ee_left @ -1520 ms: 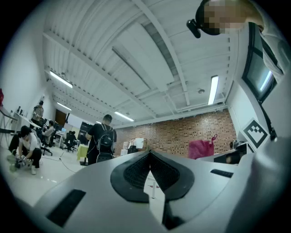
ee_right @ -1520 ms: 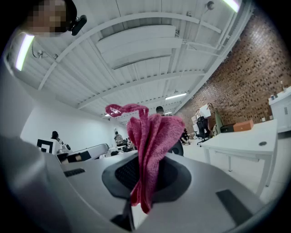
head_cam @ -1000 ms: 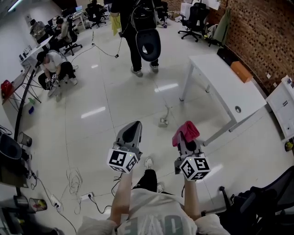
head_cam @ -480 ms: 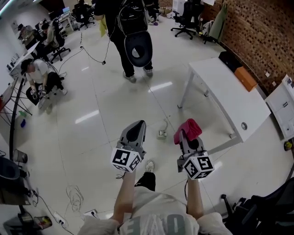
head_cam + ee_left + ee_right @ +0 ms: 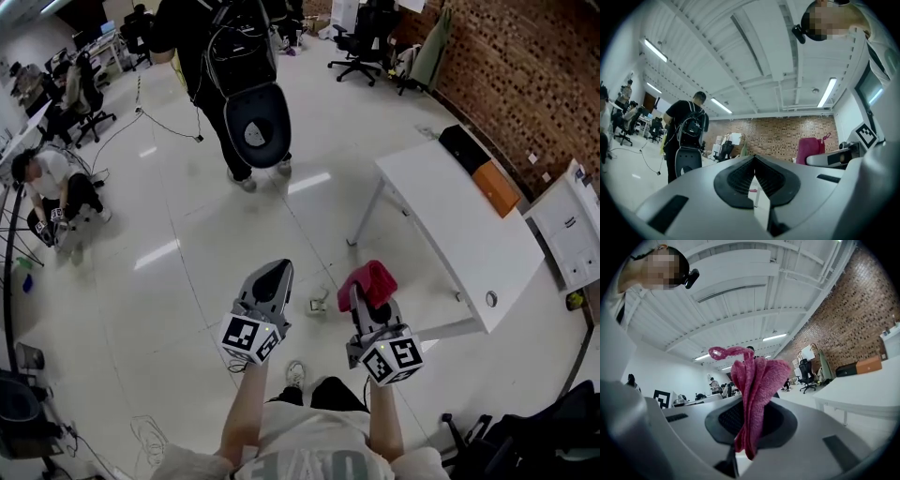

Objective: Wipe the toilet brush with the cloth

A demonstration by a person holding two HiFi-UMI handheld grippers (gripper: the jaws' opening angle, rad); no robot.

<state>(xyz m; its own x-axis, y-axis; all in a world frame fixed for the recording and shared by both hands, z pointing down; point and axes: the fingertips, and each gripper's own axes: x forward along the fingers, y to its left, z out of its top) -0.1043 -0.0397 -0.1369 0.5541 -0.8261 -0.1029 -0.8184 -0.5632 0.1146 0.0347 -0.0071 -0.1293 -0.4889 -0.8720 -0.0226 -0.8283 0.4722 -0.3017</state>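
pink fuzzy cloth point(image 5: 754, 380) bunched, clamped in right gripper point(image 5: 748, 423); left gripper point(image 5: 753, 165) jaws together, empty.

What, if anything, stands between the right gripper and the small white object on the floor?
Nothing visible does. The object, possibly the toilet brush, sits on open floor beside the right gripper, which grips the pink cloth.

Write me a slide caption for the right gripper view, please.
The right tongs shut on the pink cloth, pointing across an open office with a white table at right.
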